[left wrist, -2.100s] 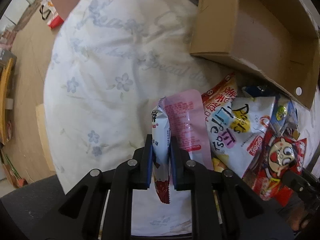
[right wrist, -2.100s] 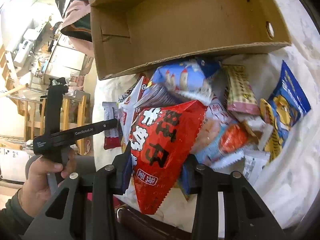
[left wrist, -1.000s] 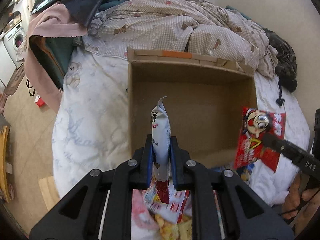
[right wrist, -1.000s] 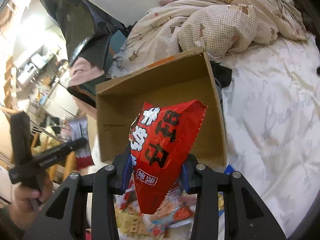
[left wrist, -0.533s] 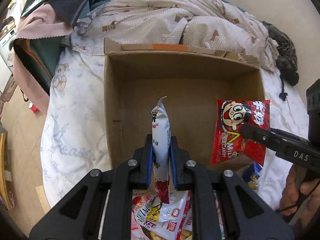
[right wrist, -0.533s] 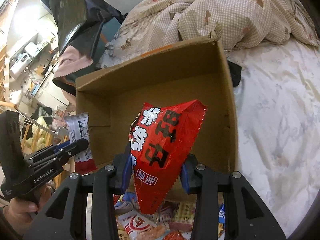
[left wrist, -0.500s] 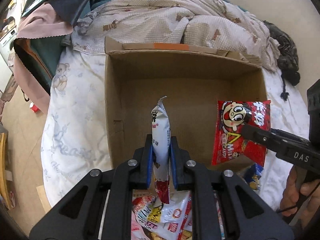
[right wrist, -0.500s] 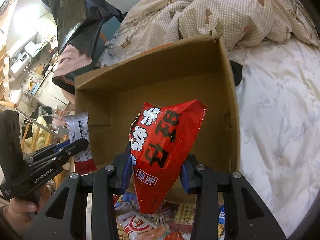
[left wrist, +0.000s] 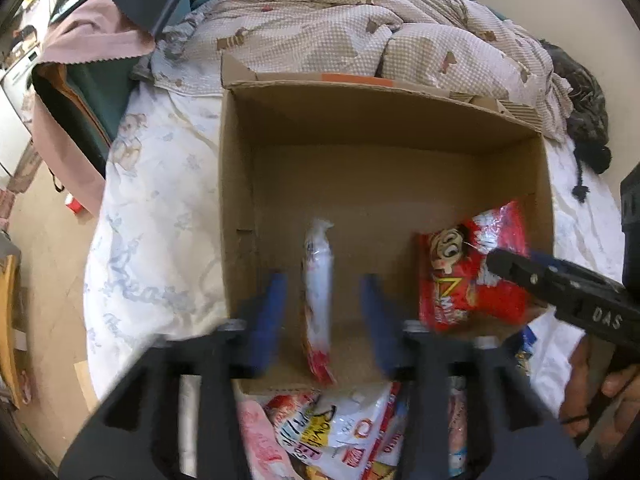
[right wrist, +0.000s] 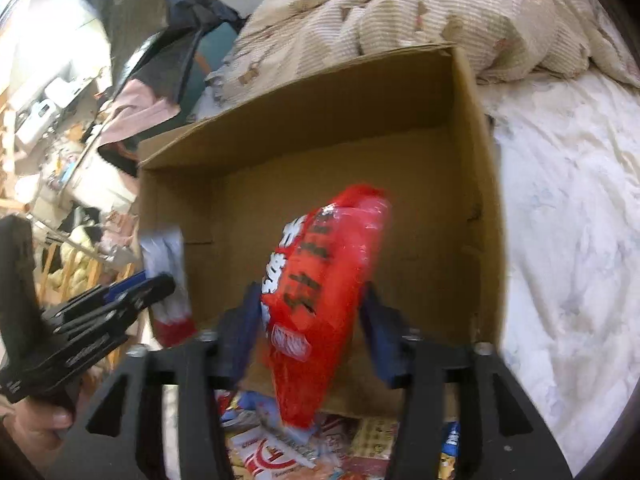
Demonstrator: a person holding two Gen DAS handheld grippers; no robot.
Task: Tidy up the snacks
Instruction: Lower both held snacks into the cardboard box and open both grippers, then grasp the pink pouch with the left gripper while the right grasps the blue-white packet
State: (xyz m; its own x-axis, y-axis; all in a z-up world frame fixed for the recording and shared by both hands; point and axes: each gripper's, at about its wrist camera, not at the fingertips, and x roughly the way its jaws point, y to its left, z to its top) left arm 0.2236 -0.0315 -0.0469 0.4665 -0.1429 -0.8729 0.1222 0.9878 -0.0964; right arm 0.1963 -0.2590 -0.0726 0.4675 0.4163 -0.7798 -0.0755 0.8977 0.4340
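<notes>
Two handheld grippers are working over one open brown cardboard box [left wrist: 384, 184] sitting on the white flowered bedsheet [left wrist: 160, 216], with one snack packet between each pair of blue pads and a loose heap of snack packets [left wrist: 340, 432] lying on the sheet at the near side of the box. On the left, the left gripper [left wrist: 324, 312] is opening its jaws: half a second ago the pads were pinching the slim white packet with a red end [left wrist: 318, 292], and now they are standing clear of it on both sides, so the packet is dropping free between them, above the near part of the box floor. Its long axis is standing nearly upright, crimped white end pointing up and far, red end pointing down and near. On the right, the right gripper [right wrist: 312, 320] is likewise opening its jaws; the puffy red foil packet with black characters [right wrist: 324, 280], gripped half a second ago, is now blurring as it slips between the parting pads. It is hanging over the near right part of the box, long axis tilted, upper end leaning far and right, lower serrated end pointing near.
</notes>
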